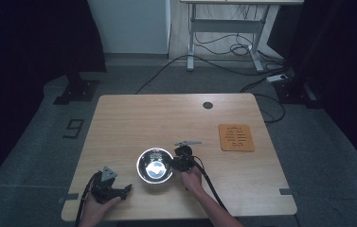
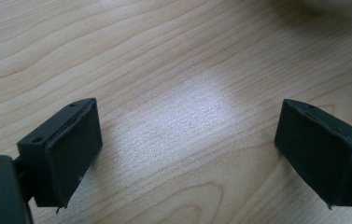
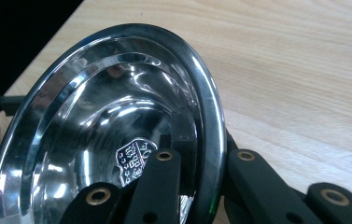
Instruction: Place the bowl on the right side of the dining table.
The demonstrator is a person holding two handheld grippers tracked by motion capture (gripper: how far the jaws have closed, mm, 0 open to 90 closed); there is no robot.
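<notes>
Bowl: 1 shiny steel bowl [image 1: 155, 165] on the tabletop [image 1: 176, 118], toward the near edge and a little left of the middle; in the right gripper view [image 3: 117, 121] its polished inside carries a small printed crest near the bottom.

Right gripper: right gripper [image 1: 174, 163] at the bowl's right rim, held in the person's right hand [image 1: 191, 178]; its fingers [image 3: 164, 182] are pinching the bowl's rim — 1 finger inside the bowl, the other outside against the wall. A black cable runs from it back toward the near edge of the tabletop.

Left gripper: left gripper [image 1: 128, 189] held in the person's left hand [image 1: 98, 208], low near the front left corner of the tabletop, left of the bowl and apart from it; its fingers [image 2: 66, 149] are spread wide with bare wood between them — nothing is held. A grey three-cornered plate sits on top of it.

Mat: 1 orange square mat [image 1: 236, 137] with dark markings, flat on the right part of the tabletop, well apart from the bowl.

Hole: 1 dark round hole [image 1: 208, 105] near the far edge of the tabletop.

Tabletop: light wood grain, rounded corners.

Floor: grey floor [image 1: 48, 137] with a dark mark shaped like a 9 [image 1: 73, 128] to the left of the tabletop; loose cables beyond the far edge.
</notes>
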